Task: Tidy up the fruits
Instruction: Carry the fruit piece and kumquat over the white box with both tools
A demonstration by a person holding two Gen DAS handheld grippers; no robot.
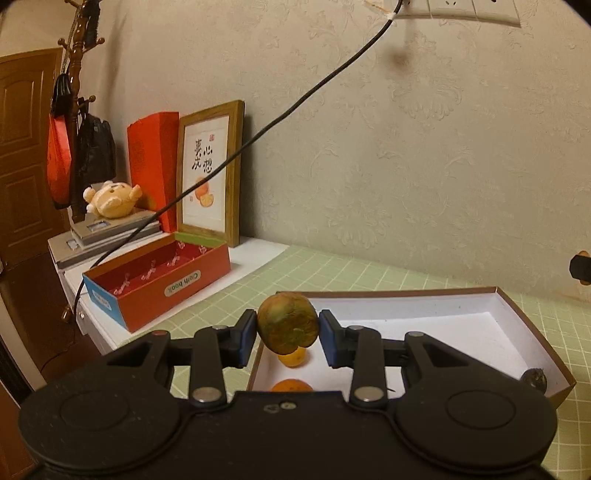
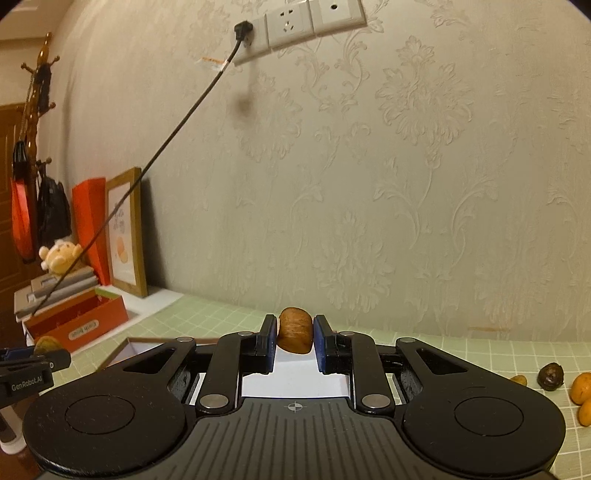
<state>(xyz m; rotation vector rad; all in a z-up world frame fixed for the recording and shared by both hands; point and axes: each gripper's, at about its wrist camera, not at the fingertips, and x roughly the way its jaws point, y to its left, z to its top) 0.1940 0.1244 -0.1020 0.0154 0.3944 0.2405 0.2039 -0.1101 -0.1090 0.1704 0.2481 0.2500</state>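
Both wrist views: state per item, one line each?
left gripper: shut on green-orange fruit, above the box
right gripper: shut on brown fruit
white box: open, two orange fruits and one dark fruit inside
red box: open, no fruit inside
wall plug: plugged in

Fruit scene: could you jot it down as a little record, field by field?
left hand-held gripper: shut on a green-orange fruit, above the box
right hand-held gripper: shut on a small brown fruit
white box: holds two orange fruits and one dark fruit
green grid mat: loose fruits at the right wrist view's right edge
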